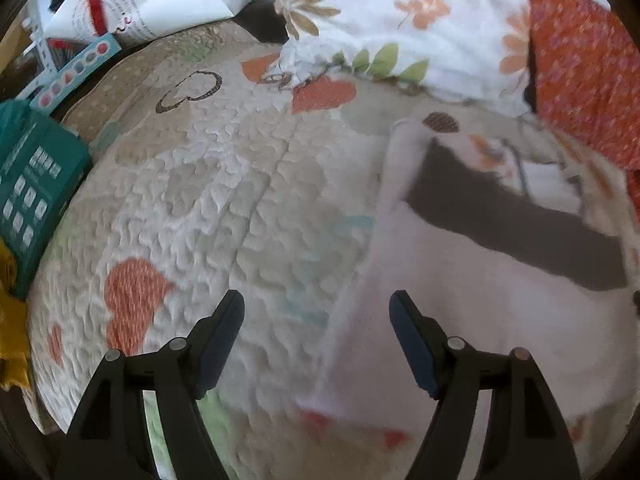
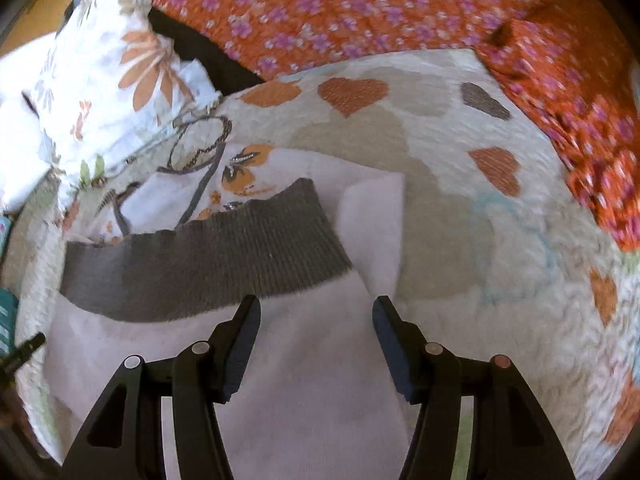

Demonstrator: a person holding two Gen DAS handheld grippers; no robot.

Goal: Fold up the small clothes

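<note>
A small white garment (image 2: 304,360) with a grey ribbed band (image 2: 208,264) lies folded on the heart-patterned quilt (image 2: 460,200). Under its far edge lies a white piece with orange print (image 2: 240,176). In the right wrist view my right gripper (image 2: 316,308) stands open just above the white cloth, nothing between its fingers. In the left wrist view the same garment (image 1: 460,300) and its grey band (image 1: 512,224) lie at the right, blurred. My left gripper (image 1: 316,304) is open over the garment's left edge, its right finger (image 1: 412,344) above the cloth, its left finger above the quilt (image 1: 224,184).
A white floral pillow (image 1: 384,12) lies at the back, an orange flowered blanket (image 2: 400,8) to the right. A teal box (image 1: 32,184), a white paper bag (image 1: 160,0) and a yellow cloth (image 1: 10,292) sit at the quilt's left edge.
</note>
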